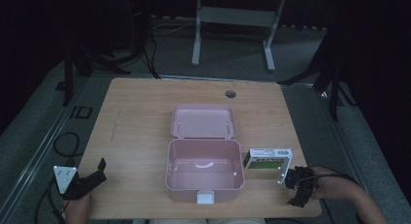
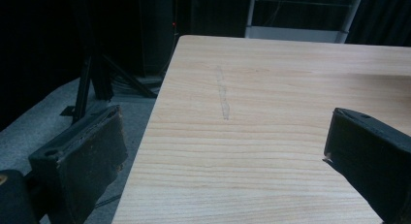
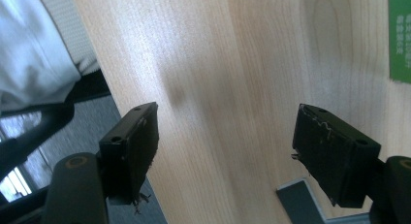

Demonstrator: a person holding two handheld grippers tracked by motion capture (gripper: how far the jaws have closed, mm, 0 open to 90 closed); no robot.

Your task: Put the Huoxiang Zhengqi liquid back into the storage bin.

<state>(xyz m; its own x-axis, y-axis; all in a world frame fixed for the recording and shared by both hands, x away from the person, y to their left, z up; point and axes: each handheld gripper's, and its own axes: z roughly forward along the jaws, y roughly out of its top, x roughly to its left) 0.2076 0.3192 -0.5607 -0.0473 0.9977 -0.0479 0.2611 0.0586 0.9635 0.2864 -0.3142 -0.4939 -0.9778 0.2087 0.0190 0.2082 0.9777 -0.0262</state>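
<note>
While your two grippers sit at the table's near corners, both have jaws spread and empty: left gripper, right gripper. One open pink box lies centered, one green-and-white carton just beside its right wall.
</note>
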